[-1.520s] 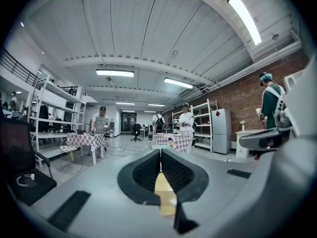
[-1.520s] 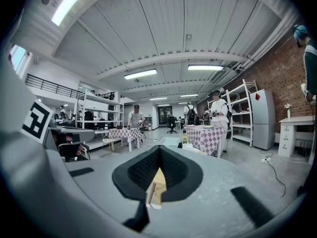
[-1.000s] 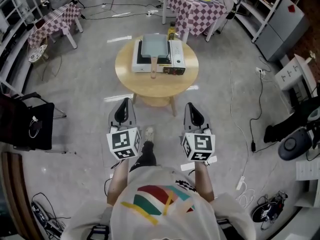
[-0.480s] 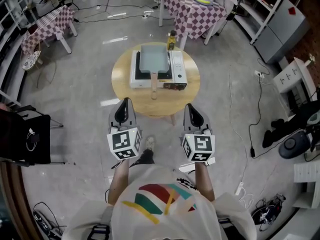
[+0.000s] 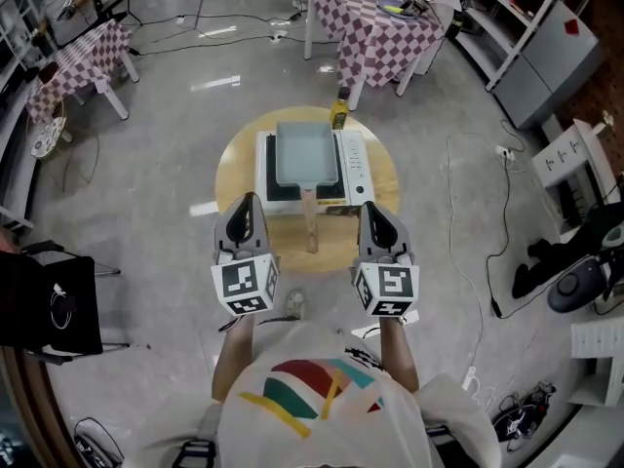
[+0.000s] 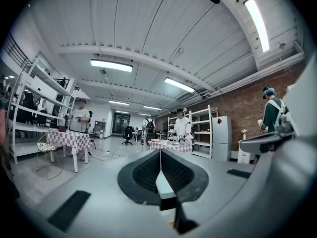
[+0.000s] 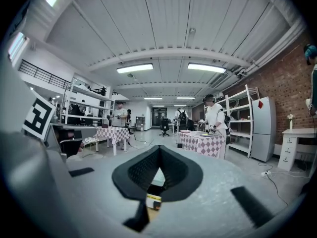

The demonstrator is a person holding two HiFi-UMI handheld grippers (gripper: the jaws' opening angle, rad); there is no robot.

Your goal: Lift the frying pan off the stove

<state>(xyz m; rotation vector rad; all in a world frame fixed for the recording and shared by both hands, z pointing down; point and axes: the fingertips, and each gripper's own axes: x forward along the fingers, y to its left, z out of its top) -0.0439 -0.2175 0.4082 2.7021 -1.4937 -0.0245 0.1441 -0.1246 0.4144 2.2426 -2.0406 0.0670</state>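
Note:
A rectangular grey frying pan [image 5: 304, 154] sits on a white portable stove [image 5: 349, 164] on a round wooden table [image 5: 234, 164]. Its wooden handle [image 5: 310, 220] points toward me, between my two grippers. My left gripper [image 5: 244, 203] hovers at the table's near edge, left of the handle, shut and empty. On the other side of the handle, my right gripper [image 5: 370, 209] is also shut with nothing in it. In the left gripper view the left gripper [image 6: 160, 155] has its jaws meeting at the tips. The right gripper [image 7: 159, 150] looks the same in its own view.
A yellow bottle [image 5: 339, 115] stands at the table's far edge behind the stove. Checked-cloth tables [image 5: 375, 18] [image 5: 78, 61] stand farther back, shelving [image 5: 546, 27] on the right, a black chair [image 5: 49, 300] on the left. Cables [image 5: 478, 261] lie on the floor. Several people stand in the distance.
The round table with stove and pan has come much nearer in the head view; both grippers now reach its near edge, either side of the handle. Both jaws stay shut.

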